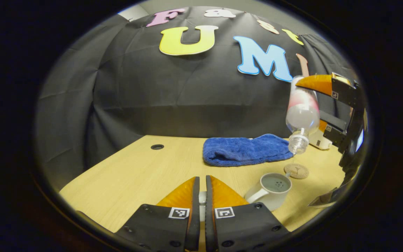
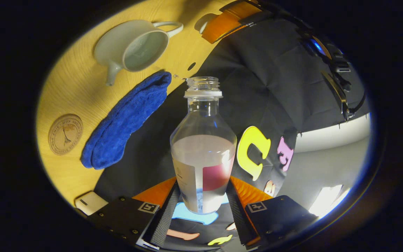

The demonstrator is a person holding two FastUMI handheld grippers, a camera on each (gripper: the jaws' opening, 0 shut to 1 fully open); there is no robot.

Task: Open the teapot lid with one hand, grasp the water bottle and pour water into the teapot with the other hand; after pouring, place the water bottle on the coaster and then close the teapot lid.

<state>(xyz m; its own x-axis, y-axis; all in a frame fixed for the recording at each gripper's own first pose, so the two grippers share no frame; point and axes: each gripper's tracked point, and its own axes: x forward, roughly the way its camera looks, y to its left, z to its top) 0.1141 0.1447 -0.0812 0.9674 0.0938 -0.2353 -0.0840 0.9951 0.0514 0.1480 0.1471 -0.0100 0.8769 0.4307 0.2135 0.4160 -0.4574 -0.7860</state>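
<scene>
The white teapot (image 1: 270,190) stands open on the wooden table, and the right gripper view shows water inside the teapot (image 2: 131,45). My left gripper (image 1: 202,179) is low beside it, shut on a small white piece, the teapot lid (image 1: 202,202). The clear water bottle (image 1: 302,113), uncapped and partly full, hangs tilted neck-down above and just beyond the teapot. My right gripper (image 2: 203,180) is shut on the bottle (image 2: 203,150) around its labelled body. The round coaster (image 1: 296,170) lies flat just behind the teapot, and the coaster (image 2: 65,134) is bare.
A folded blue towel (image 1: 245,150) lies behind the teapot and coaster, toward the wall. A small white object (image 1: 320,141) sits at the back right. A cable hole (image 1: 157,146) is in the tabletop at the far left.
</scene>
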